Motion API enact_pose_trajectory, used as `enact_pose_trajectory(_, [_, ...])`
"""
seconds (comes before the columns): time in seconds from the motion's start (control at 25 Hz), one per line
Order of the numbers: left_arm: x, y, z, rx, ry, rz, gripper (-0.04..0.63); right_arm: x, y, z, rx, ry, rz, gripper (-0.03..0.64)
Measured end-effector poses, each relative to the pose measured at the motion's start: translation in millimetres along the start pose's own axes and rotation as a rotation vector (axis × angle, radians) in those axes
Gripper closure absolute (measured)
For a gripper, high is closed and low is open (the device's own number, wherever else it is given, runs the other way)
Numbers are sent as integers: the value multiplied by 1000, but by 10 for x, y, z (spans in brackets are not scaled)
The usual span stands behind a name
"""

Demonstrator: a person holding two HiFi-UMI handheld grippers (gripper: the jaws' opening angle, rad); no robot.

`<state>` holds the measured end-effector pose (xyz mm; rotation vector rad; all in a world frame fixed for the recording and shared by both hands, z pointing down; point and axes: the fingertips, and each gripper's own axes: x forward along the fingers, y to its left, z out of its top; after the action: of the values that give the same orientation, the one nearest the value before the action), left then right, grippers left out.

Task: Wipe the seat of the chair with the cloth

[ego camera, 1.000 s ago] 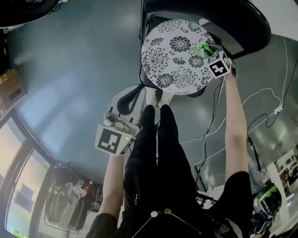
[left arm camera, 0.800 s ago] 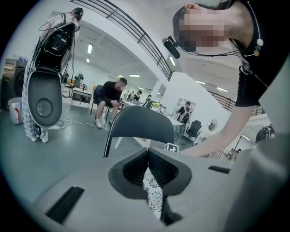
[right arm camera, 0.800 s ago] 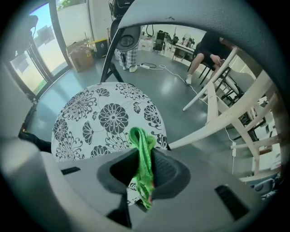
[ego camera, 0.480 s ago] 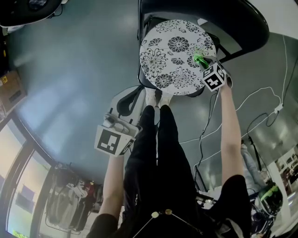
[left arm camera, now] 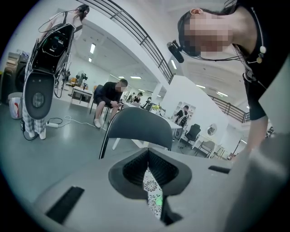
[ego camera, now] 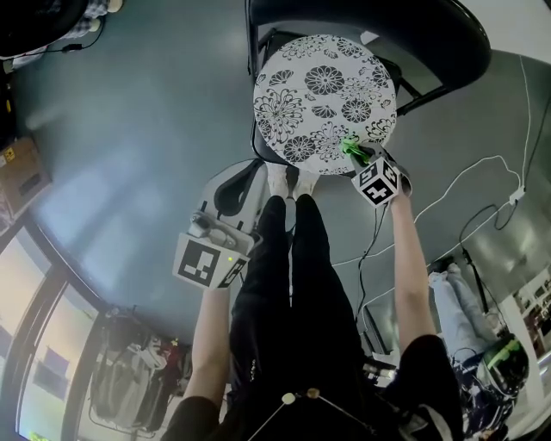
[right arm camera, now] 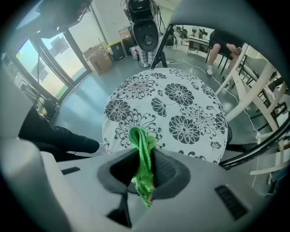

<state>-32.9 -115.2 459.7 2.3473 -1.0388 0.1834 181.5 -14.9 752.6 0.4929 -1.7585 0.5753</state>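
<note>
The chair seat [ego camera: 325, 90] is a round cushion with a black-and-white flower print, and its dark backrest [ego camera: 379, 26] curves behind it. My right gripper [ego camera: 355, 155] is at the seat's near right edge, shut on a green cloth [ego camera: 351, 150] that touches the cushion. In the right gripper view the cloth [right arm camera: 142, 149] hangs folded between the jaws of the right gripper [right arm camera: 144, 153], over the seat [right arm camera: 172, 104]. My left gripper [ego camera: 241, 179] is held low by the person's left leg, apart from the chair. Its jaws [left arm camera: 147, 156] are shut on nothing; the backrest [left arm camera: 140, 127] shows ahead.
The person's legs and white shoes [ego camera: 289, 181] stand just before the chair. White cables [ego camera: 482, 172] trail over the grey floor at right. A cardboard box [ego camera: 19, 164] sits at far left. White chairs [right arm camera: 258, 90] stand right of the seat. Seated people [left arm camera: 108, 97] are in the background.
The right gripper has dragged the green cloth from the seat's far right side toward its near edge, closer to the person. The left gripper has stayed put.
</note>
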Motion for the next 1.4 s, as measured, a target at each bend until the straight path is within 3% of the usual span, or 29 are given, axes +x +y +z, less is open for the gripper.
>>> enact_pose_trajectory(0.32, [23,-80,-8,8,-3,-13,589,23,451,-135,-57,17,72,531])
enact_pose_trajectory(0.48, [34,-107,38,24,-6,-20,589,-143,427,-20,-15,-45,31,531])
enact_pose_trajectory(0.68, [52,-201,242,50,-30,-24,589,-727,209,465,83,-240,-110,529])
enact_pose_trajectory(0.88, [21,-430,560,111,-7,-62,589,-1687,6,1124,199,-504,-242,529])
enact_pose_trajectory(1.04, [-84,-718,899,184,-2,-112,589,-2543,15,1550,211,-673,-327,529])
enact_pose_trajectory(1.4, [-440,-1456,1947,262,-68,-216,589,-4526,438,2148,235,-1041,-451,528])
